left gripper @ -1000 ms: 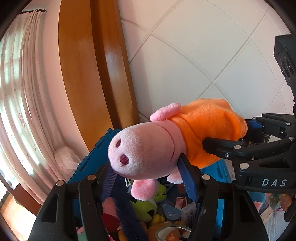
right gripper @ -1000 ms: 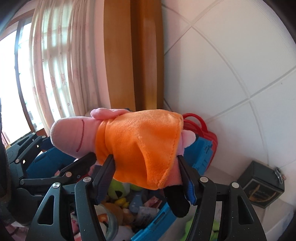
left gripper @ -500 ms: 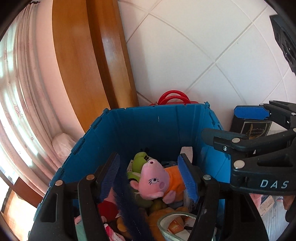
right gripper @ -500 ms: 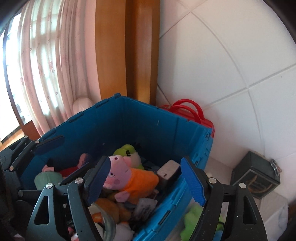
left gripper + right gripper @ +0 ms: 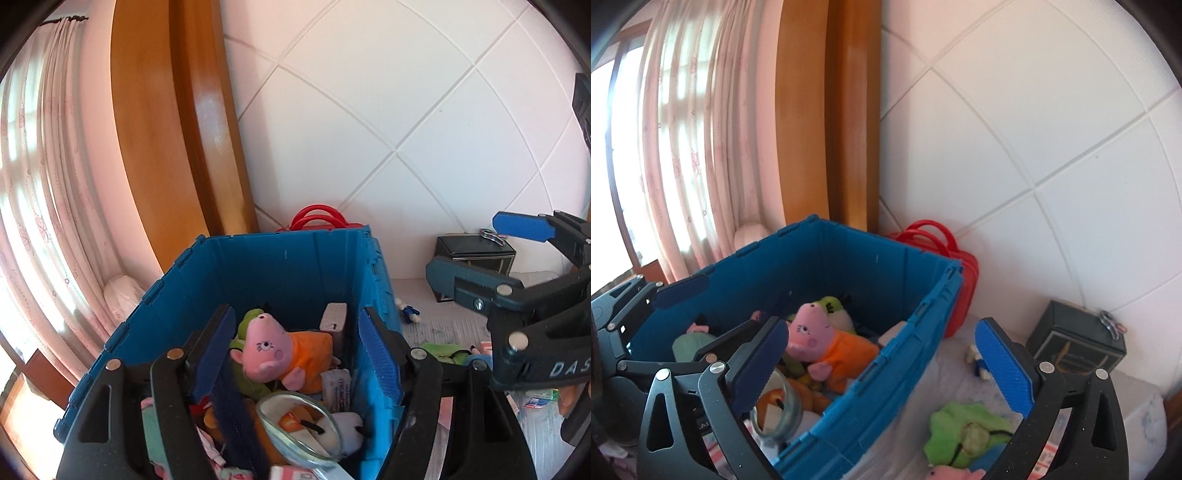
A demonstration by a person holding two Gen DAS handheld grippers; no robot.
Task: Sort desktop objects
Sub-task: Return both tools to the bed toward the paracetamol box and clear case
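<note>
A pink pig plush in an orange dress (image 5: 280,350) lies on top of other toys inside the blue crate (image 5: 284,258); it also shows in the right wrist view (image 5: 827,345), as does the crate (image 5: 897,373). My left gripper (image 5: 295,347) is open and empty above the crate. My right gripper (image 5: 882,354) is open and empty over the crate's right wall; it shows at the right of the left wrist view (image 5: 480,251).
The crate holds several plush toys and a clear round lid (image 5: 295,424). A red bag (image 5: 945,266) stands behind the crate by the tiled wall. A dark box (image 5: 1075,343), a green plush (image 5: 971,432) and a small toy (image 5: 977,362) lie on the table right of the crate.
Both grippers opened and let go of the pig plush. It dropped into the blue crate. The right gripper has shifted right and opened wider.
</note>
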